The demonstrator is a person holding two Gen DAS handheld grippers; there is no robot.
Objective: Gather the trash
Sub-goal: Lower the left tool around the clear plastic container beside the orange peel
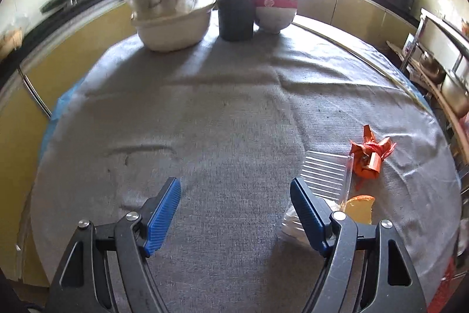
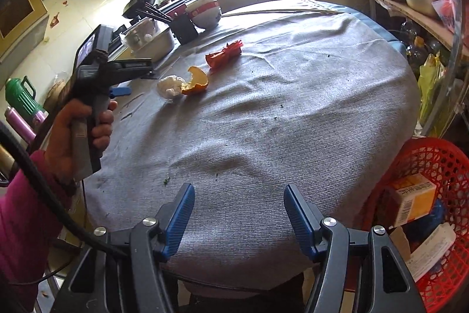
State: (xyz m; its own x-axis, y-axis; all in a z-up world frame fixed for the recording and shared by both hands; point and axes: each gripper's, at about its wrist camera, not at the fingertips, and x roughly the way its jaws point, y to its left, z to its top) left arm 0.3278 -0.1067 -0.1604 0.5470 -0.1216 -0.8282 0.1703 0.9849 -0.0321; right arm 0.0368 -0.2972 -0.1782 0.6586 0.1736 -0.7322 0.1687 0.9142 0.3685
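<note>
On the grey tablecloth lie a crumpled red wrapper [image 1: 370,154] [image 2: 224,53], an orange peel [image 1: 359,209] [image 2: 197,81], a ribbed clear plastic piece [image 1: 325,175] and a white wad [image 2: 171,85] [image 1: 288,222], partly hidden in the left wrist view behind a finger. My left gripper [image 1: 234,188] [image 2: 136,78] is open and empty, just left of this trash. My right gripper [image 2: 239,194] hangs open and empty over the near table edge. A red mesh basket [image 2: 439,166] beside the table holds a yellow carton [image 2: 413,200] and papers.
At the far edge stand a cream basin [image 1: 173,25], a black chopstick holder [image 1: 236,16] and stacked red-and-white bowls [image 1: 275,8]. A person's hand [image 2: 73,137] in a magenta sleeve holds the left gripper. A shelf rack [image 2: 410,5] with pots stands right of the table.
</note>
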